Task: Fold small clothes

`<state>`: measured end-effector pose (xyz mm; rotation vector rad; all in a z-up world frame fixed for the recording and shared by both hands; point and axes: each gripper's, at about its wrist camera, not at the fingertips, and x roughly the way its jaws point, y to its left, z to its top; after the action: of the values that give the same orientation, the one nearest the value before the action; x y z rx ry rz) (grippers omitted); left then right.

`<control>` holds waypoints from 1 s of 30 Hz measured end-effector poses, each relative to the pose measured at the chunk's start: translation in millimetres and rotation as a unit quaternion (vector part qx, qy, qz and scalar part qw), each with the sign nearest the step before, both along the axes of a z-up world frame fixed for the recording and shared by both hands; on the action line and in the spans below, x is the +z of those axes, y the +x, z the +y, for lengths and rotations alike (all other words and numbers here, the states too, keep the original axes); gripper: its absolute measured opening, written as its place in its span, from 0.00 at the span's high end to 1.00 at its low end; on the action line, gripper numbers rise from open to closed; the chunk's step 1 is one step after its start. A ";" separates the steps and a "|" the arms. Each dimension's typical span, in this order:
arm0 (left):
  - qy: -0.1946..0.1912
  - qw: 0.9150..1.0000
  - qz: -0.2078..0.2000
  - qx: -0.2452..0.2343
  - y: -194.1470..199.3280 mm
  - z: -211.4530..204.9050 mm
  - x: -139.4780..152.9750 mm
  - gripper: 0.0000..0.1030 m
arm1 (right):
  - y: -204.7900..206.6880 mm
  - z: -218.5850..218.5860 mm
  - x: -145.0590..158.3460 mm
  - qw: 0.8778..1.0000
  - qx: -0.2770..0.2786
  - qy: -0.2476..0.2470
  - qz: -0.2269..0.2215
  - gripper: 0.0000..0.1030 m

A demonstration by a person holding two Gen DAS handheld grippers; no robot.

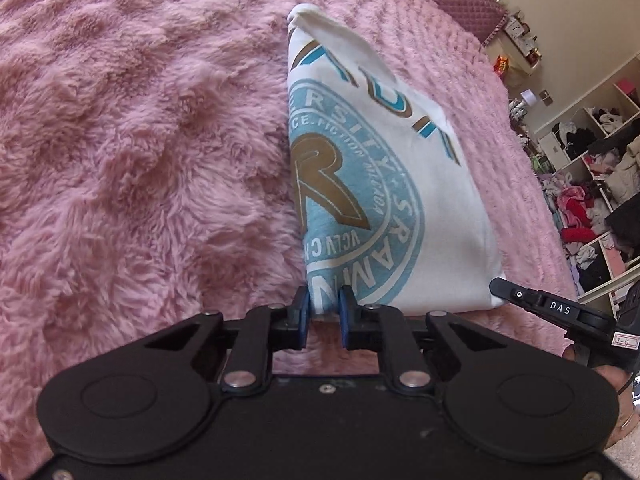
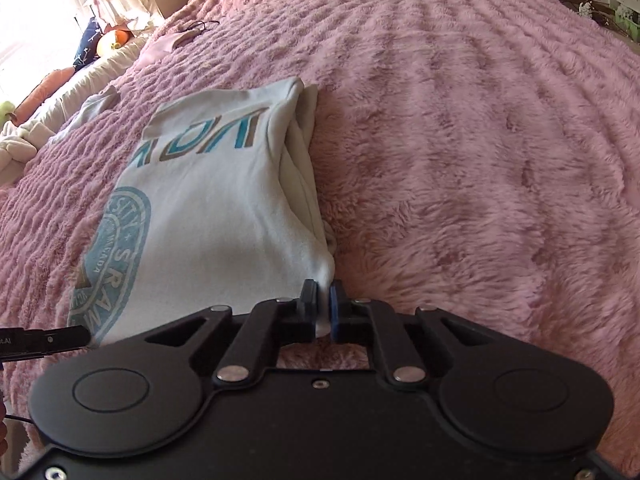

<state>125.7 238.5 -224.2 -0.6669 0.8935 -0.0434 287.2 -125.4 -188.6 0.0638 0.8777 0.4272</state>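
A white T-shirt [image 1: 384, 184] with a blue and gold round print lies folded lengthwise on the pink fluffy blanket [image 1: 140, 140]. My left gripper [image 1: 324, 308] is shut on the shirt's near left corner. My right gripper [image 2: 323, 304] is shut on the near right corner of the same shirt [image 2: 224, 208]. The right gripper's finger [image 1: 536, 304] shows at the right of the left wrist view. The left gripper's finger [image 2: 48, 340] shows at the left edge of the right wrist view. Both corners are held just above the blanket.
The pink blanket [image 2: 480, 160] covers the whole bed. Open shelves stuffed with clothes [image 1: 592, 184] stand beyond the bed's right side. Pillows and loose items [image 2: 60, 80] lie along the bed's left edge by a bright window.
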 end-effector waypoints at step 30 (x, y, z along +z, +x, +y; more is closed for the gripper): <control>0.084 0.996 -0.014 0.006 18.4 -39.5 10.3 0.55 | -11.6 17.9 -8.6 1.000 0.019 0.009 -0.017 0.72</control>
<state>144.1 198.9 -213.8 -0.5128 0.8553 0.0332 275.6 -107.5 -197.3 0.0555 0.8421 0.4710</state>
